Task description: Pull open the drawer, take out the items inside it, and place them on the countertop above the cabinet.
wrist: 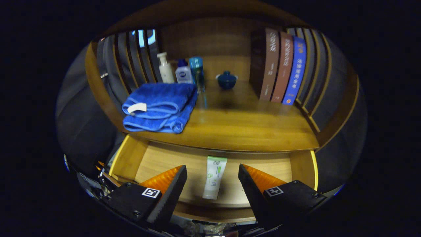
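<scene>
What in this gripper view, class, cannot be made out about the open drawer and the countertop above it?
- Drawer: its back part lies under the countertop, so anything there is hidden; only the tube shows, between the open jaws of the gripper.
- Drawer front: cut off behind the gripper body.
- Bottles: lower parts hidden by the blue towel.
- Book spines: lettering too small.

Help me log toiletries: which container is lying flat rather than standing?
The white-and-green tube, flat in the open drawer between the open tool's fingers. The three bottles stand behind the blue towel.
</scene>
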A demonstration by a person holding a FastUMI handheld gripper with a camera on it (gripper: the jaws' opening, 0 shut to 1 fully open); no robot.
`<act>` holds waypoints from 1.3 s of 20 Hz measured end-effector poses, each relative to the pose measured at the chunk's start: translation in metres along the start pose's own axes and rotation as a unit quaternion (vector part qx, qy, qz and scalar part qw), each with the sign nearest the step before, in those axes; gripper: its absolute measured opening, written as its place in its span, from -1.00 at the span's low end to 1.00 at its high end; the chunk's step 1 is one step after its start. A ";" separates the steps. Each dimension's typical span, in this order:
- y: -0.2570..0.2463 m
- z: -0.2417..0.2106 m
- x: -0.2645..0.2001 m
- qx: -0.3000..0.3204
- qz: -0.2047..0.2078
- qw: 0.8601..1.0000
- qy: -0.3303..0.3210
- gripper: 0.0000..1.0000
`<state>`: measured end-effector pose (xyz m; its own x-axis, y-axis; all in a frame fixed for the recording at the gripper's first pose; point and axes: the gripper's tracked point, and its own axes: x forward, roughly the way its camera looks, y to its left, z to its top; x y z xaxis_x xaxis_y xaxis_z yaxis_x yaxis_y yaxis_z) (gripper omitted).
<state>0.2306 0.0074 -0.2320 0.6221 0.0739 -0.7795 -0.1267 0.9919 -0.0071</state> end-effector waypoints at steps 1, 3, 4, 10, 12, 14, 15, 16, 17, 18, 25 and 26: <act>-0.001 -0.005 0.014 -0.006 -0.005 1.000 0.022 0.98; 0.000 -0.021 0.039 -0.022 -0.011 0.997 0.068 0.98; -0.004 -0.028 0.051 -0.024 -0.024 0.995 0.092 0.98; 0.000 -0.068 0.080 0.003 -0.029 0.981 0.192 0.75; -0.005 -0.083 0.088 0.001 -0.047 0.975 0.215 0.47; -0.005 -0.079 0.087 0.044 -0.050 0.971 0.228 0.19; -0.006 -0.074 0.094 0.055 -0.046 0.971 0.228 0.05; -0.009 -0.066 0.080 0.065 -0.039 0.970 0.232 -0.08; -0.015 -0.062 0.082 0.075 -0.043 0.968 0.234 -0.19; -0.018 -0.061 0.077 0.082 -0.042 0.969 0.231 -0.29; 0.003 -0.030 0.033 0.087 0.023 0.971 0.223 -0.29; 0.003 -0.027 0.026 0.084 0.026 0.972 0.217 -0.29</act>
<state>0.2255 0.0090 -0.2690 0.2292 0.1102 -0.9671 0.0011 0.9935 0.1135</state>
